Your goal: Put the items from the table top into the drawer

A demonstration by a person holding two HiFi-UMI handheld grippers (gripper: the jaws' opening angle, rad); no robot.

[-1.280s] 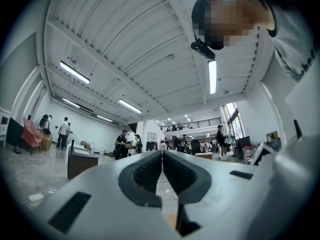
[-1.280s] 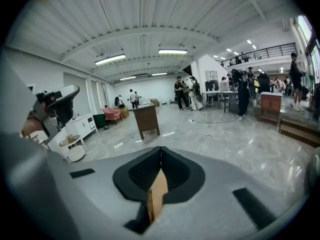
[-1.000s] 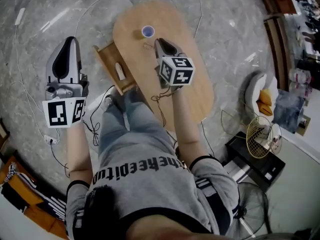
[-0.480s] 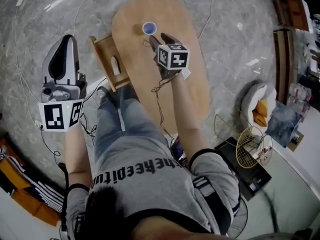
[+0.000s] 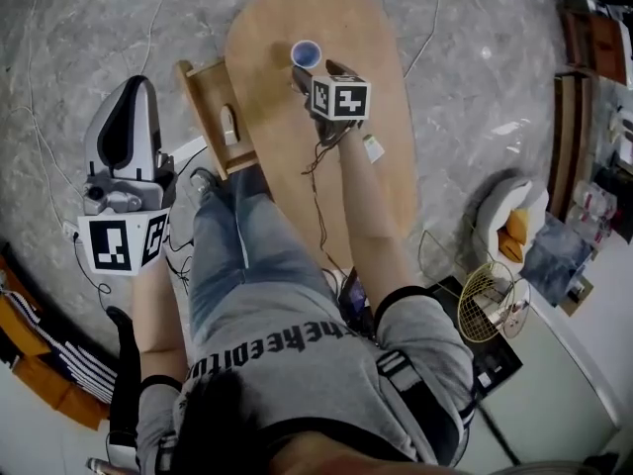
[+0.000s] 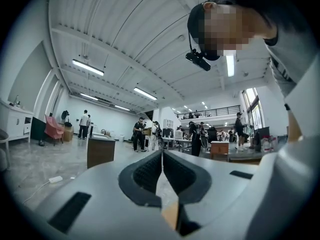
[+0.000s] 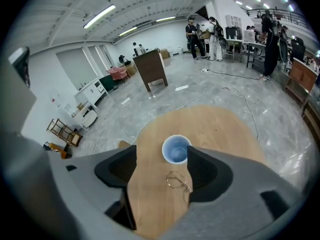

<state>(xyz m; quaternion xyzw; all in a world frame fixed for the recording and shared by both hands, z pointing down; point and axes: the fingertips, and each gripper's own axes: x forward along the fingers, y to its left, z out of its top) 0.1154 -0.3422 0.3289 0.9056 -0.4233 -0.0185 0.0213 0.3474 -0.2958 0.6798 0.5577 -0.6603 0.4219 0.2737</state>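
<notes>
The right gripper (image 7: 162, 156) tilts down over the wooden table (image 5: 287, 161), its jaws opening and gripping nothing. In the gap between them a pair of wire glasses (image 7: 179, 180) lies on the tabletop, and just beyond stands a blue cup (image 7: 176, 149) (mouth up). The drawer (image 5: 203, 117) hangs open at the table's left edge with one pale item (image 5: 228, 124) inside. The left gripper (image 6: 162, 164) is held level over the marble floor (image 5: 475, 67), well apart from the table, jaws pressed together on nothing.
</notes>
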